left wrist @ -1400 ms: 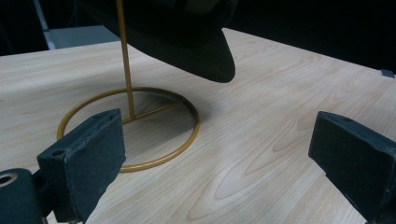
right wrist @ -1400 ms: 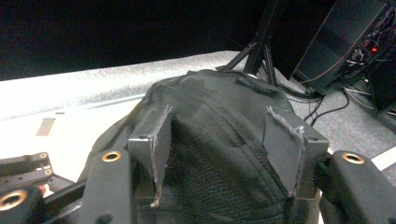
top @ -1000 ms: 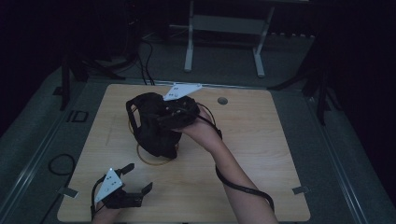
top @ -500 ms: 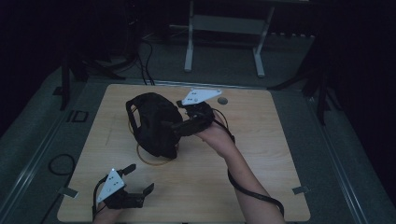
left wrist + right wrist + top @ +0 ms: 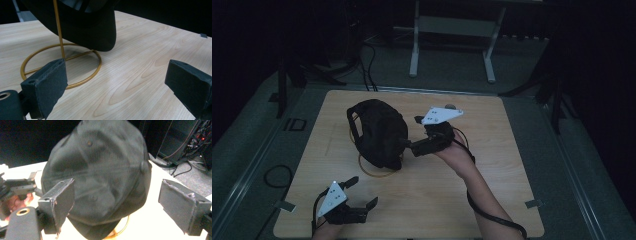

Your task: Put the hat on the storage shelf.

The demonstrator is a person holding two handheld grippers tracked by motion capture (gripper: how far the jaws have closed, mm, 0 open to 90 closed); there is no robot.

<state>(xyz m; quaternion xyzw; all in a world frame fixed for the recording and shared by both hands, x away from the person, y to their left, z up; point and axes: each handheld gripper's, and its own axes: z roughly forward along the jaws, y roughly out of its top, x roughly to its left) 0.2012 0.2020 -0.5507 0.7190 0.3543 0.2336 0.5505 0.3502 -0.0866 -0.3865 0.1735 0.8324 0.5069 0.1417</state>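
**Black cap on gold wire stand, both grippers clear of it**

Black fabric forms the one cap [image 5: 379, 132] in the scene: a soft, panelled baseball cap with a button on its crown and small stitched eyelets. It sits on one thin gold wire stand [image 5: 60, 32], made of an upright rod and a ring base with a crossbar, which rests flat on the pale wood-grain table [image 5: 512, 165]. The cap stands left of the table's centre in the high view, toward the far edge. No brand, label or writing can be read on the cap, the stand or the table.

Two hand-held grippers are in view. The right gripper [image 5: 409, 145] is just beside the cap's right side in the high view. Its jaws have just been opening and now stand wide apart. In the right gripper view the cap shows between and beyond the jaws, and the pads do not press on it. The left gripper [image 5: 362, 192] lies near the table's near left corner, well apart from the cap. Its jaws also stand wide with bare tabletop between them; the stand's ring base lies just beyond its left pad in the left gripper view.

One small dark round object [image 5: 451, 106] lies near the table's far edge; its nature cannot be determined.
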